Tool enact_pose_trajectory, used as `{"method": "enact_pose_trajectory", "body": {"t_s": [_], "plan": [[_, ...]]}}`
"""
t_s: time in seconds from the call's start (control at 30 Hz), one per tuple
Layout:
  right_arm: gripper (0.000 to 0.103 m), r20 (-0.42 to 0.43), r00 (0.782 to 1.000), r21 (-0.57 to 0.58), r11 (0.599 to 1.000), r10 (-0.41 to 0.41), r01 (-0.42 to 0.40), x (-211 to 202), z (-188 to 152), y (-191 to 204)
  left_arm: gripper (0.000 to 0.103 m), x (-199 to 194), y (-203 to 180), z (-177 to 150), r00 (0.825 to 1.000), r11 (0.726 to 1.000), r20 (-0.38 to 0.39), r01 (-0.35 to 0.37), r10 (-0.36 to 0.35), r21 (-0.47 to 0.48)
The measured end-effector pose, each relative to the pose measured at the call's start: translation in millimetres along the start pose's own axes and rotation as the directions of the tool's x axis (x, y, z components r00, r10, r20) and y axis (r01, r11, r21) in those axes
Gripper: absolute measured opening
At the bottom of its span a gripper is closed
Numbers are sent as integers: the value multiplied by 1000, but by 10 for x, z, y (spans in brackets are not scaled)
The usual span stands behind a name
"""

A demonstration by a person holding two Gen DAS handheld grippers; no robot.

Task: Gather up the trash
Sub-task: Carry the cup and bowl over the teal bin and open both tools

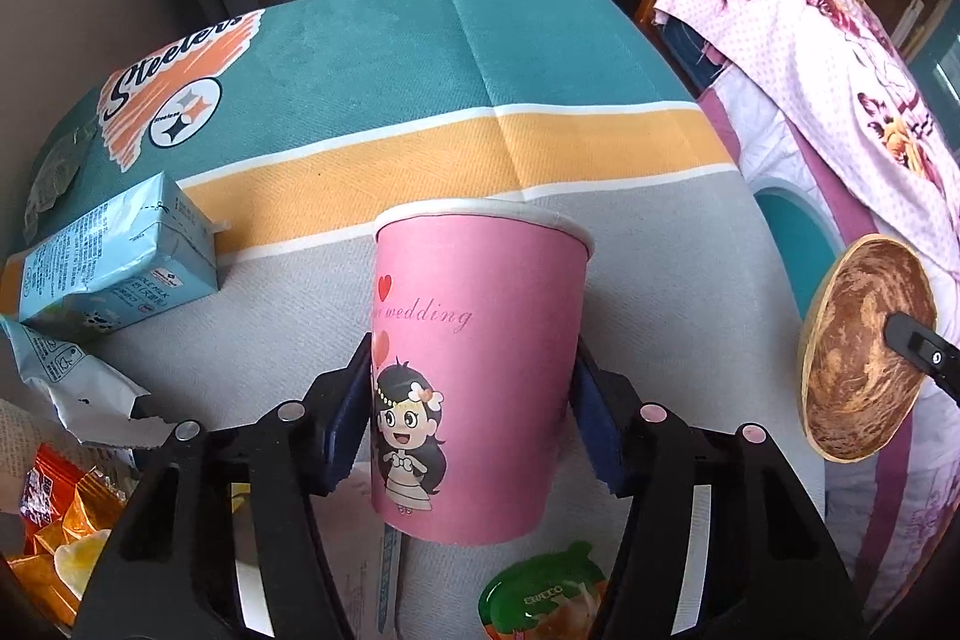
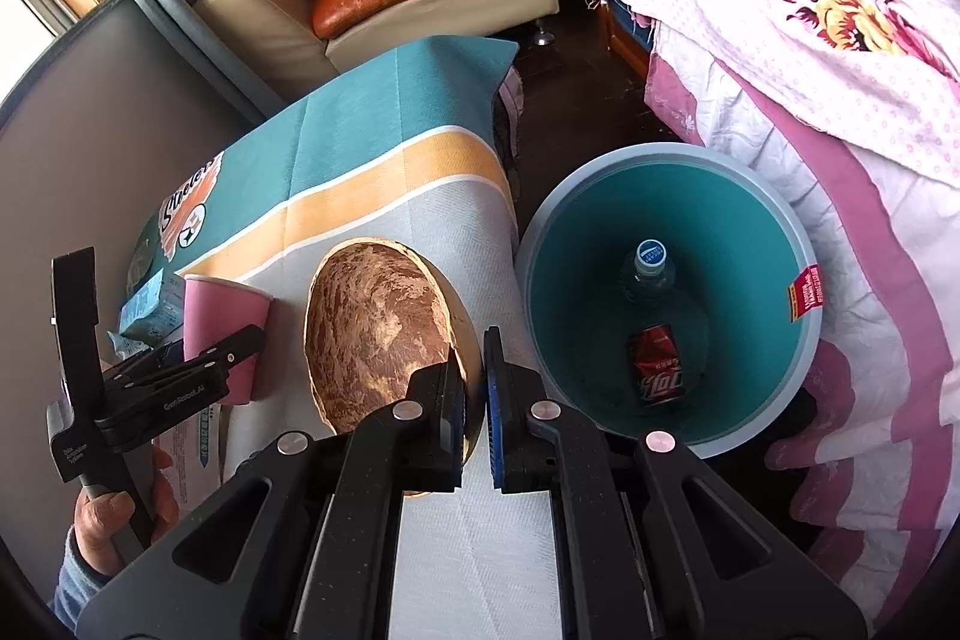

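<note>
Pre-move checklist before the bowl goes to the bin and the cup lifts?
1. Right tongs clamped on the bowl rim: ok.
2. Bin mouth open, room above bottle and can: ok.
3. Pink cup between left tongs: ok.
4. Left pads pressing the cup: cannot tell.
5. Cup empty: cannot tell.
6. Cup clear of milk carton: ok.

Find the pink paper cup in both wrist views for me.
Left wrist: the pink cup stands at centre, between the left tongs.
Right wrist: it is at the left edge, partly behind the left tongs.
Shared landmark: the brown marbled plate, to the cup's right in both.
</note>
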State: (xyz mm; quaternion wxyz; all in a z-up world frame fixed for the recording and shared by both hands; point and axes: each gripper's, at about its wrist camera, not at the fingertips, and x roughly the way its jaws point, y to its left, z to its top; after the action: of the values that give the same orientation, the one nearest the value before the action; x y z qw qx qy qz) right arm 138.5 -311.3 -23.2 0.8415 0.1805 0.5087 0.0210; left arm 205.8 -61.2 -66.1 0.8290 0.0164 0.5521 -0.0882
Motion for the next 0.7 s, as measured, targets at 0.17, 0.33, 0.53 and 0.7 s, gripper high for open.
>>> {"method": "enact_pose_trajectory", "body": {"t_s": [0.17, 0.33, 0.53, 0.7], "plan": [[6, 17, 1000, 20, 1000, 8, -9, -53, -16, -141, 60, -181, -174, -13, 999, 999, 30, 15, -16, 29], [6, 46, 999, 41, 999, 16, -18, -151, -15, -307, 60, -401, -435, 27, 996, 996, 60, 67, -71, 66], [6, 110, 994, 79, 997, -14, 6, -372, 41, -624, 60, -480, -880, 96, 989, 983, 56, 128, -136, 135], [6, 168, 983, 121, 991, -77, 57, -603, 94, -972, 60, -359, -1359, 130, 985, 965, 24, 165, -174, 204]]}}
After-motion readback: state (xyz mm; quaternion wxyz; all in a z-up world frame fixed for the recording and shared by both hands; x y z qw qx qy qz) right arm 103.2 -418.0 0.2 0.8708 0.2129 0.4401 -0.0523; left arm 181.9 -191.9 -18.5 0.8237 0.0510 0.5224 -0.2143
